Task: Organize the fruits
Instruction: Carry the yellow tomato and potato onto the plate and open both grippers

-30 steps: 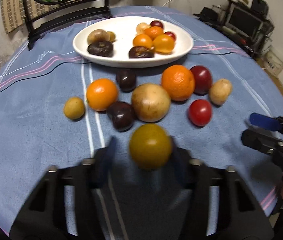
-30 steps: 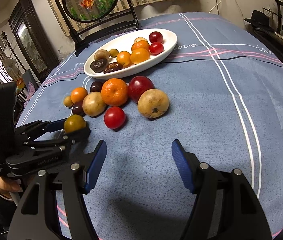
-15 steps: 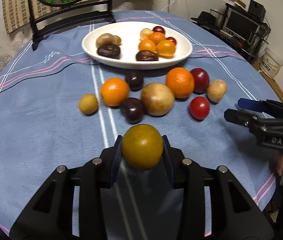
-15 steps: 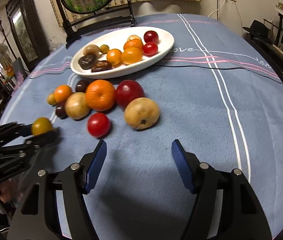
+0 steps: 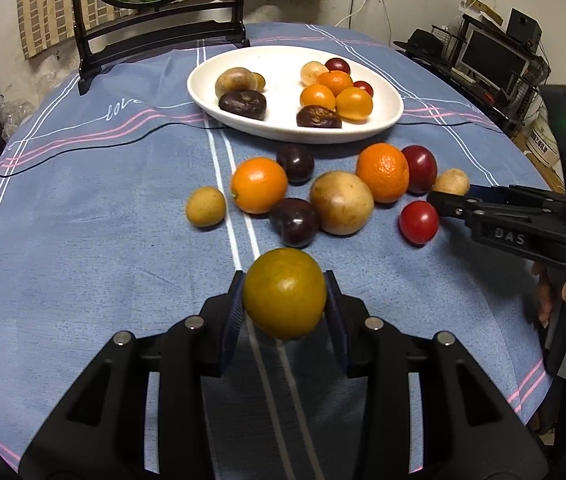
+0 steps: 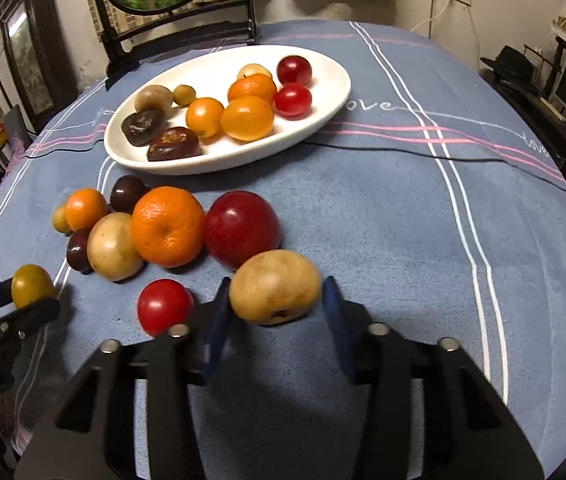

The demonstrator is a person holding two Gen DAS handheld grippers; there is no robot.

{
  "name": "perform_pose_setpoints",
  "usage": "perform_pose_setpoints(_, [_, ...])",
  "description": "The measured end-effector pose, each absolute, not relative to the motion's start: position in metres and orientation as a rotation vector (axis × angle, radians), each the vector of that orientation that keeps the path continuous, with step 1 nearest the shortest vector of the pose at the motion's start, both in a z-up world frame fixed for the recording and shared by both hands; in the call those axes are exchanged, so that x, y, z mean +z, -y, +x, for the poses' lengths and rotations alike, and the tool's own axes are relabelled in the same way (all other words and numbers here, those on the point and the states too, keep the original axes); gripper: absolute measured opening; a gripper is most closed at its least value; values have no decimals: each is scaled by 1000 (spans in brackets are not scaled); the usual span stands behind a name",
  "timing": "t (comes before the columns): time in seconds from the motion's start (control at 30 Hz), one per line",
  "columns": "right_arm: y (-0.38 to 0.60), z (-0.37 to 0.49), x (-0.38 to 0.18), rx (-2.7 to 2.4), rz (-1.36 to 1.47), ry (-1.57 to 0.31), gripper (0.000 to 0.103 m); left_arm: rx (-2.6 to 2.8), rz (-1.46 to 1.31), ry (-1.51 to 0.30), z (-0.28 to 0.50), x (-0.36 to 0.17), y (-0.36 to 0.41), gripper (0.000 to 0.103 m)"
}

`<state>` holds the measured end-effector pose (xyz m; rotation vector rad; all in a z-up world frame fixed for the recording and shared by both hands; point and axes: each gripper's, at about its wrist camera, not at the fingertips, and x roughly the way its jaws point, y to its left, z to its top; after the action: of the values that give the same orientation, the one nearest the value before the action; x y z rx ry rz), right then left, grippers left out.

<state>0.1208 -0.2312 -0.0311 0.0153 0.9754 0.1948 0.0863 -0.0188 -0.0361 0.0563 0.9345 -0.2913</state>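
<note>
"DAS" is showing on the right gripper [image 5: 449,199] in the left view only, its fingers just closing around the tan fruit [image 6: 275,287] near the white plate [image 6: 335,92], while the left gripper [image 5: 285,304] is pinching a yellow-green fruit [image 5: 284,293].

A matt blue woven tablecloth [image 5: 83,240] with thin white and pink stripes carries a glossy white glazed plate [image 5: 387,118] at twelve o'clock, shiny smooth red tomatoes [image 6: 165,306], a dimpled orange [image 6: 167,226], and matt black plastic grippers [image 5: 285,304] with silvery metal pins.
</note>
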Motion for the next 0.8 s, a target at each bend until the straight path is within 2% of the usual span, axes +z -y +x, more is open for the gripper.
perform_pose_setpoints(0.3, [251, 97, -11, 218, 69, -912, 42, -286, 56, -925, 86, -28, 16, 39])
perform_pose_setpoints(0.8, [241, 114, 48, 313, 128, -766, 42, -276, 64, -792, 134, 40, 17, 39])
